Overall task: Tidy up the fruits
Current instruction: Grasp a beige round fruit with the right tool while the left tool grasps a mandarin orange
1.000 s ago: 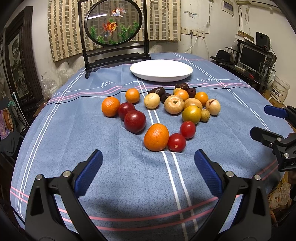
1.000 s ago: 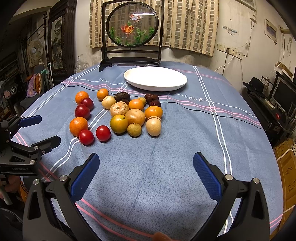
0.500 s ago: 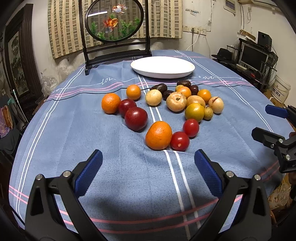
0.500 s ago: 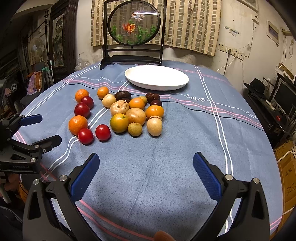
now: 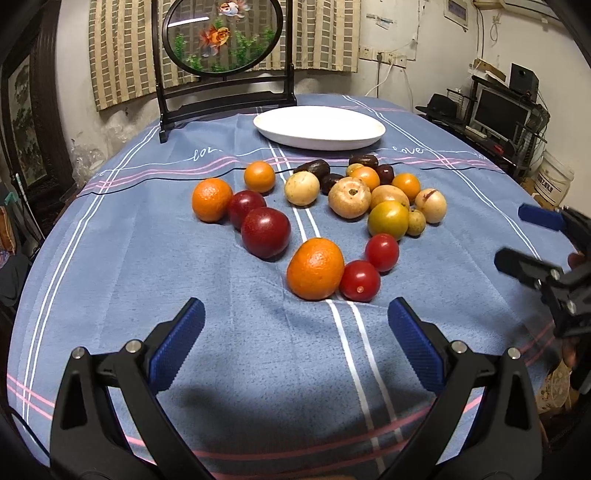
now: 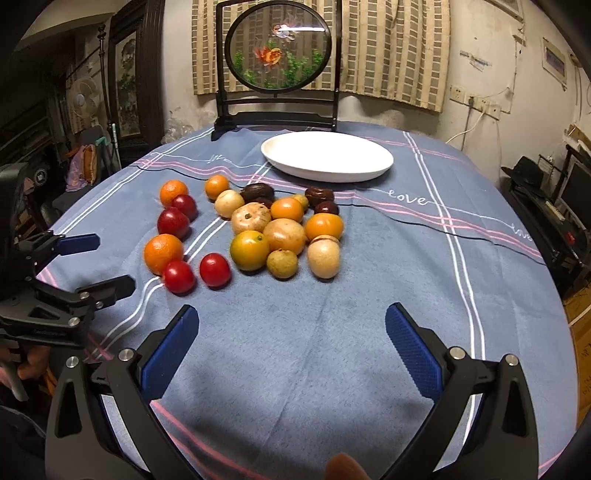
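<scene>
Two grippers hover over a round table draped in a blue striped cloth, both with jaws spread wide and nothing between them. Left gripper, seen in its own view at 6 o'clock, points at the fruit cluster; in the right wrist view it enters from 9 o'clock. From left to right in the left wrist view lie an orange, two dark red plums touching one another, a small orange behind them, a large orange nearest the camera with a cherry tomato touching its right side, and a second tomato just beyond. Farther right sits a tight group: a pale round fruit, a tan fruit, a yellow-green citrus, several dark dates and small oranges. White plate lies at 12 o'clock beyond the fruit, bare of fruit, with a goldfish screen standing behind it at the table's far edge. Right gripper sits at 6 o'clock in its own view, near the table's edge, well apart from the fruit.
</scene>
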### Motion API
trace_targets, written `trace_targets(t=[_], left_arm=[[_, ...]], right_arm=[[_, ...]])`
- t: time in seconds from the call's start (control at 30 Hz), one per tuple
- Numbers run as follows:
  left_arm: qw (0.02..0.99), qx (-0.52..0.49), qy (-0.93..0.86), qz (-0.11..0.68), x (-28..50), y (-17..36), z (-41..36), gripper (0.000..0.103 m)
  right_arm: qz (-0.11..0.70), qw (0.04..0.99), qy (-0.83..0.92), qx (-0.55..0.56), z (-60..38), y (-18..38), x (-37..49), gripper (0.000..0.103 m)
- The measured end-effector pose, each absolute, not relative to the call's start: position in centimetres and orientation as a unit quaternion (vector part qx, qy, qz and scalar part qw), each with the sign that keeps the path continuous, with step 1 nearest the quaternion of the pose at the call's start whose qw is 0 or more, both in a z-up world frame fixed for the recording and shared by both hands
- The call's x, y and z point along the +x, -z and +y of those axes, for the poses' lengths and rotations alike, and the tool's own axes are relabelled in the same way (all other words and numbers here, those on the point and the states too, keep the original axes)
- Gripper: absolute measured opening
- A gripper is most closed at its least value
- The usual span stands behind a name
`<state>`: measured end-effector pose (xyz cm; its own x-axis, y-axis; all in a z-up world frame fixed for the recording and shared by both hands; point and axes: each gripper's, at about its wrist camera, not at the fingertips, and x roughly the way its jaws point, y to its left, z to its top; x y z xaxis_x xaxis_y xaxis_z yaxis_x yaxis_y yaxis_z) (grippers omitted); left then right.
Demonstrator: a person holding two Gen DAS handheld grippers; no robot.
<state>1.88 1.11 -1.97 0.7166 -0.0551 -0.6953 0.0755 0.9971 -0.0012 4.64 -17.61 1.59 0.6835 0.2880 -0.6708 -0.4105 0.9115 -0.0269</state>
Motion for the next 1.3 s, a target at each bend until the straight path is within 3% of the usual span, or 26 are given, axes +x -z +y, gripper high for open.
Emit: trace_targets(t=[0.23,0.53,0.7,0.87,1.0,1.13,1.23,1.27,1.3], left_arm=[[0.924,0.004,0.058,0.378,2.4,2.9,1.6,0.101],[0.92,-0.061,0.065,0.382,3.0,3.2,3.5,0.101],[0.916,-0.088,0.067,0.386,3.2,3.5,4.4,0.101],[0.912,-0.097,0.071,0.393,3.4,3.8,4.6,0.101],[0.913,-0.091,0.072,0.392,3.4,3.7,4.4,0.101],[0.911,-0.08,0.072,0.397,3.8,3.6,4.0,0.098],[0.912,-0.071,0.069,0.398,4.2,3.4,3.7,0.078],[0.911,-0.068,0.073,0.401,4.6,3.5,3.5,0.063],[0.907,-0.069,0.078,0.409,5.0,3.7,3.4,0.054]], right_arm=[[0.391,0.899,-0.189,-0.059,-18.3,-0.2,7.4,0.101],[0.405,0.891,-0.198,-0.058,-17.8,0.6,11.1,0.076],[0.416,0.885,-0.202,-0.046,-17.7,1.0,13.2,0.055],[0.429,0.879,-0.206,-0.026,-17.7,1.2,14.7,0.048],[0.441,0.871,-0.218,-0.017,-17.7,1.6,15.2,0.034],[0.456,0.861,-0.222,-0.002,-18.1,2.0,15.9,0.034],[0.462,0.855,-0.233,0.023,-18.9,2.2,16.3,0.032],[0.463,0.853,-0.238,0.032,-19.1,2.3,16.3,0.032],[0.464,0.851,-0.241,0.039,-19.4,2.4,16.4,0.032]])
